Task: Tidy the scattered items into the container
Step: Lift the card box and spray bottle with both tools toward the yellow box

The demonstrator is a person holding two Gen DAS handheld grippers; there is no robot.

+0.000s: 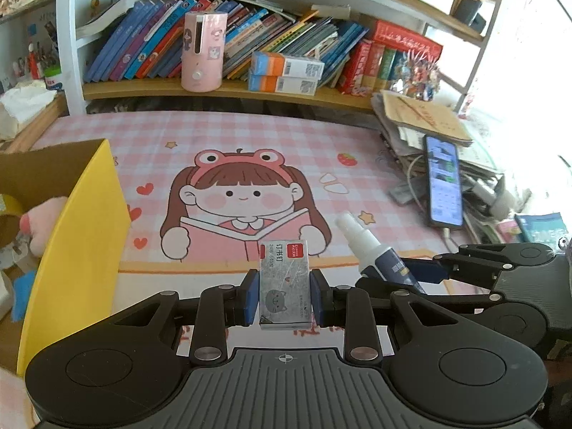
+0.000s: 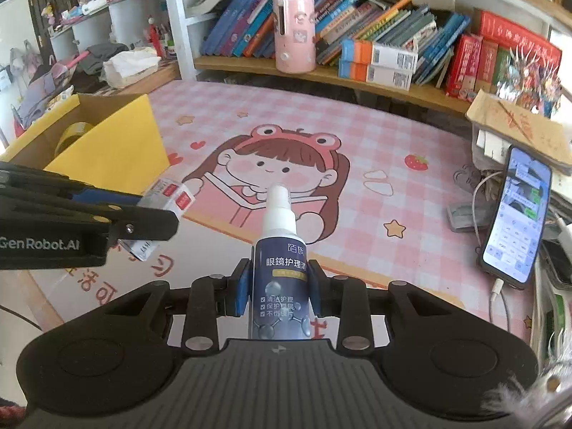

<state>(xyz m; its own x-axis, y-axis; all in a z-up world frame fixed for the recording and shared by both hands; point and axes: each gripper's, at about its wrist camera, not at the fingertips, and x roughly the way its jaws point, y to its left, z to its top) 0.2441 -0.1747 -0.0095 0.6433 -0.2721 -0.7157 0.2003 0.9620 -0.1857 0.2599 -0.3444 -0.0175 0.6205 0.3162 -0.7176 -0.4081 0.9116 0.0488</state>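
My left gripper (image 1: 285, 295) is shut on a small grey staple box (image 1: 284, 279) with a red label, held above the pink cartoon desk mat (image 1: 250, 136). My right gripper (image 2: 278, 286) is shut on a dark blue spray bottle (image 2: 280, 279) with a white nozzle that points away from me. The same bottle (image 1: 371, 250) shows at the right of the left wrist view, and the staple box (image 2: 168, 196) at the left of the right wrist view. An open yellow cardboard box (image 1: 82, 228) stands at the left; it holds a pink plush item (image 1: 43, 221) and a tape roll (image 2: 73, 136).
A phone (image 1: 443, 182) on a cable leans against a pile of papers (image 1: 422, 121) at the right. Behind the mat a shelf carries books (image 1: 279, 39), a pink cylinder (image 1: 203, 52) and two small cartons (image 1: 286, 75). Tissues (image 1: 25, 103) lie at the far left.
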